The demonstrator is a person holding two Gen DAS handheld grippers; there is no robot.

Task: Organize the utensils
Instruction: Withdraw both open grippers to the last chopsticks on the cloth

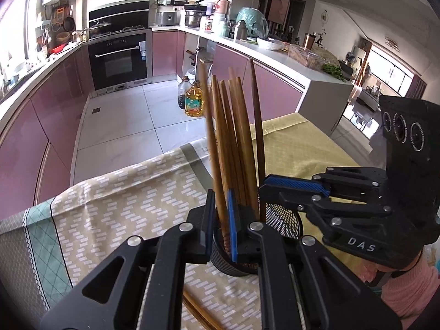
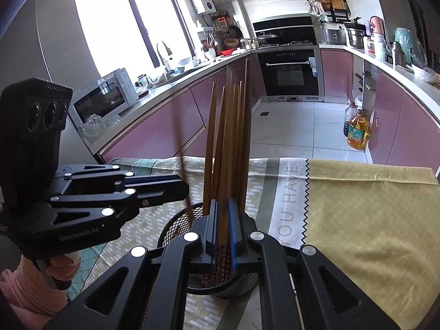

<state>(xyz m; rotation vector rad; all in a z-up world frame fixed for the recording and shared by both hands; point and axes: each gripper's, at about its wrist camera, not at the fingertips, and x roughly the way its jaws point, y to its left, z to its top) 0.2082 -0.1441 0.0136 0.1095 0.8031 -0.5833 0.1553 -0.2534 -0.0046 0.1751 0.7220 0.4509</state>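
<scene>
We counted one black mesh holder [image 1: 286, 221] standing on the patterned cloth [image 1: 115, 206], with seven or so wooden chopsticks [image 1: 233, 137] upright in it, fanned toward the kitchen; the overlap kept us from an exact count. Two more chopsticks [image 1: 196, 313] lay flat on the cloth just in front of the holder. A second, yellow cloth [image 2: 365, 209] covered the rest of the table beside the patterned one.

We had two grippers over the holder. Our left gripper [image 1: 221, 220] was clamped on a single chopstick [image 1: 211, 143], whose lower end reached down inside the holder. Our right gripper [image 2: 222, 220] was closed on a small bunch of chopsticks [image 2: 224, 143], perhaps two or three, also standing in the holder. On the floor beyond stood two oil bottles [image 1: 194, 100].
</scene>
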